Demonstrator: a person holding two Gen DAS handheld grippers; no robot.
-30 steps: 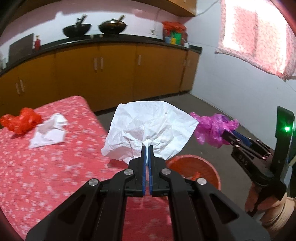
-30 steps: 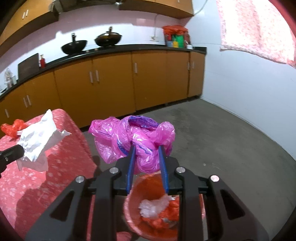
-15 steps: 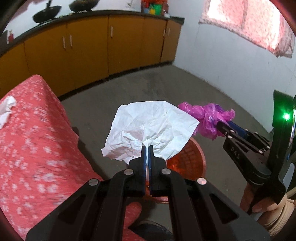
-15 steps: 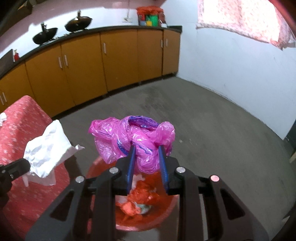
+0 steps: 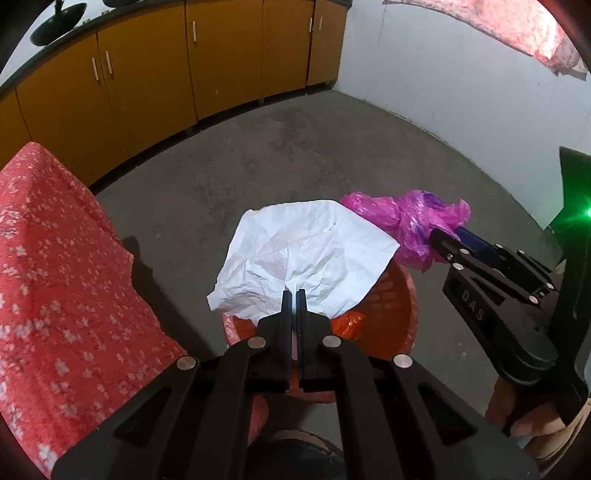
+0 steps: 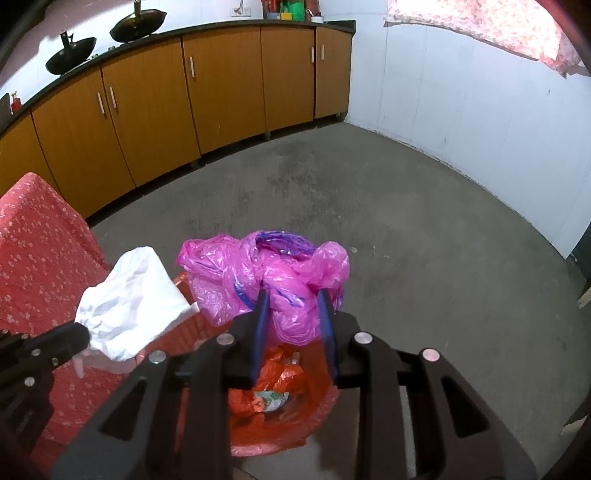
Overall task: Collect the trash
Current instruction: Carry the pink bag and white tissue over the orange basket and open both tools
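Observation:
My left gripper [image 5: 293,295] is shut on a crumpled white paper [image 5: 303,258] and holds it above the orange-red trash basket [image 5: 402,295] on the floor. The paper also shows in the right wrist view [image 6: 129,306]. My right gripper [image 6: 293,299] is shut on a crumpled pink plastic bag [image 6: 273,273] and holds it over the same basket [image 6: 317,413], which has orange plastic and other trash [image 6: 273,384] inside. In the left wrist view the right gripper [image 5: 448,236] holds the pink bag [image 5: 410,218] just right of the paper.
A table with a red flowered cloth [image 5: 55,277] stands left of the basket. Orange cabinets [image 6: 184,92] with a dark counter and woks [image 6: 136,24] line the far wall. A white wall [image 6: 461,103] is to the right. The floor [image 6: 406,221] is grey concrete.
Both grippers have moved off the table and tilted down, so the paper and the pink bag now hang over the basket. Both grips are unchanged.

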